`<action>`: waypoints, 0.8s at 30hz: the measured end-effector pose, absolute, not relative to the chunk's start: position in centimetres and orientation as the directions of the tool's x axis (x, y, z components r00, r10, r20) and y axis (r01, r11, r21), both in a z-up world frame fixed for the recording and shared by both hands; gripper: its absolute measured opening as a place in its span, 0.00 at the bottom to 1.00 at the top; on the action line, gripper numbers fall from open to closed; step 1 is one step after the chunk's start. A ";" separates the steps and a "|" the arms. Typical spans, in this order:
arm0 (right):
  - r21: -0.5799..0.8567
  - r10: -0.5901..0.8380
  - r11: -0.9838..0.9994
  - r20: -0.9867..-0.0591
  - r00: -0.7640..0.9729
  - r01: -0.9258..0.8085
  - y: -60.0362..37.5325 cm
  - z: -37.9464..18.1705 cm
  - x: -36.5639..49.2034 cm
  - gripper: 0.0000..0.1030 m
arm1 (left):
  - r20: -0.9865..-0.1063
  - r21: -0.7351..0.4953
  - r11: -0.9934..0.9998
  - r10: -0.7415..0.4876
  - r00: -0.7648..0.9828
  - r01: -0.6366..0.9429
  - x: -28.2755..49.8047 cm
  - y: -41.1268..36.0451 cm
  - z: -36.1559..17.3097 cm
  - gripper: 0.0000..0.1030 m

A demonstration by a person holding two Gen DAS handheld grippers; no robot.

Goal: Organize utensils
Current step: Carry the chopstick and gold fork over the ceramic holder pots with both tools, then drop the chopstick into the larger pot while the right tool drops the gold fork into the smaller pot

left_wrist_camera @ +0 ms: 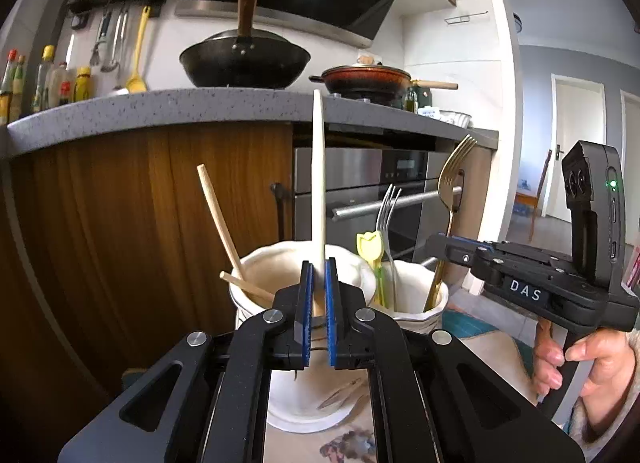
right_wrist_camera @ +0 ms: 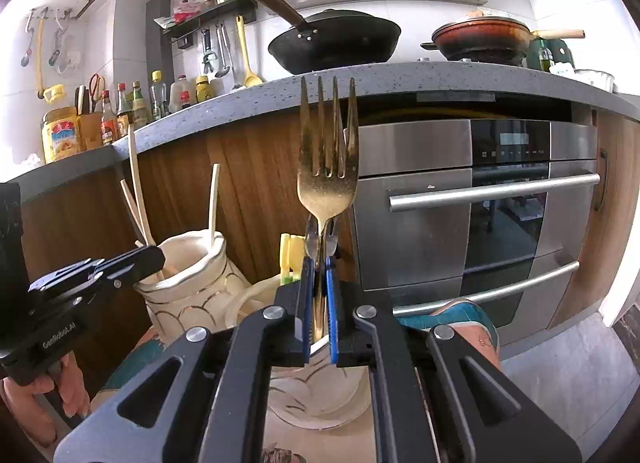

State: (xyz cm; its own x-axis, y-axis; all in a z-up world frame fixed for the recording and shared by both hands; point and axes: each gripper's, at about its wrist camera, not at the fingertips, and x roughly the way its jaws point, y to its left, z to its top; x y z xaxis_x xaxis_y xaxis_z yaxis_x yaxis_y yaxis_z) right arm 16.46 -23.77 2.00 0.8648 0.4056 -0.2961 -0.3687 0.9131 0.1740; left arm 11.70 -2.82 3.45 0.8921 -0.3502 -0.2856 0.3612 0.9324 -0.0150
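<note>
Both grippers pinch utensils above their vases: left gripper [left_wrist_camera: 319, 291] fingers clamp a chopstick [left_wrist_camera: 318, 179], right gripper [right_wrist_camera: 319, 295] fingers a gold fork [right_wrist_camera: 328, 167]; both remain unreleased, several utensils already stand sorted.

Two cream vases [left_wrist_camera: 308, 403] [right_wrist_camera: 192, 299] stand side by side on the patterned surface [left_wrist_camera: 492, 347], nearly touching.

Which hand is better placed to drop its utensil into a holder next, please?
Either: the left tool holds its chopstick over the left vase; the right tool holds the gold fork over the right vase.
</note>
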 end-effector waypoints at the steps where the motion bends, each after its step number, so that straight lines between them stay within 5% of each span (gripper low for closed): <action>1: 0.179 0.408 0.912 -0.295 0.864 -0.370 -23.8 2.0 16.6 0.06 | -0.286 -0.013 0.933 -0.348 0.893 0.360 11.7 -2.8 3.4 0.06; 13: 0.218 0.404 0.911 -0.293 0.867 -0.350 -24.3 1.9 17.6 0.08 | -0.272 0.001 0.938 -0.333 0.903 0.346 11.5 -2.7 3.7 0.25; 17: 0.235 0.402 0.909 -0.281 0.871 -0.344 -24.8 2.0 17.4 0.34 | -0.250 0.013 0.942 -0.323 0.913 0.336 11.1 -2.6 4.1 0.35; 20: 0.234 0.403 0.909 -0.273 0.873 -0.346 -24.9 2.3 17.1 0.35 | -0.232 0.024 0.944 -0.315 0.920 0.329 10.7 -2.6 4.5 0.36; 24: 0.239 0.410 0.905 -0.269 0.872 -0.352 -25.0 2.5 16.4 0.52 | -0.214 0.037 0.949 -0.299 0.930 0.314 10.1 -2.5 4.9 0.41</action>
State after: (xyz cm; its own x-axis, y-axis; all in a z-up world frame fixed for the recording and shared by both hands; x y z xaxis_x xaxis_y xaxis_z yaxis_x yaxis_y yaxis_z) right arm 16.44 -25.05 2.54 0.8715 0.4102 -0.2686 -0.3523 0.9049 0.2387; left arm 10.08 -2.53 4.88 0.9299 -0.2989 -0.2141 0.3136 0.9488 0.0375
